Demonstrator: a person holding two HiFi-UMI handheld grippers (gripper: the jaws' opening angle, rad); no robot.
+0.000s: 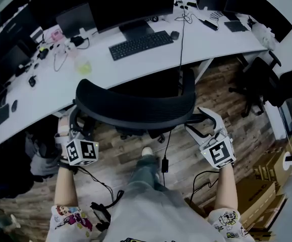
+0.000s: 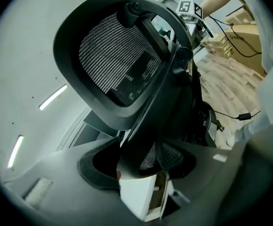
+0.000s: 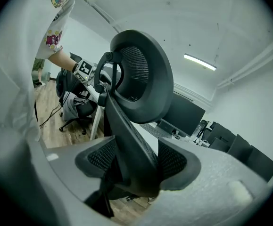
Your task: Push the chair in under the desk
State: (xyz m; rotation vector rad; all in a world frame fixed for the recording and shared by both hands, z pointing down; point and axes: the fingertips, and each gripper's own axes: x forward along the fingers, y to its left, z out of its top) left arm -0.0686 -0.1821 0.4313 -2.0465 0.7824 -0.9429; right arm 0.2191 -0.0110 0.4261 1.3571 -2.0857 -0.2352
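Left gripper: jaws clamped on black mesh office chair's backrest edge | right gripper: clamped opposite edge | purpose: likely held both sides to steer it squarely under white curved desk

Dim cool light frm ceiling strips; fisheye edges dark; jaws blurry

Cannot see the seat of the chair in the head view: covered by its own backrest. Cannot follow the jaws of the left gripper there either, tucked behind the backrest's left end. Loses the desk at the left edge and the monitor at the far edge. Cannot identify the small clutter on the desk's far left: too small.
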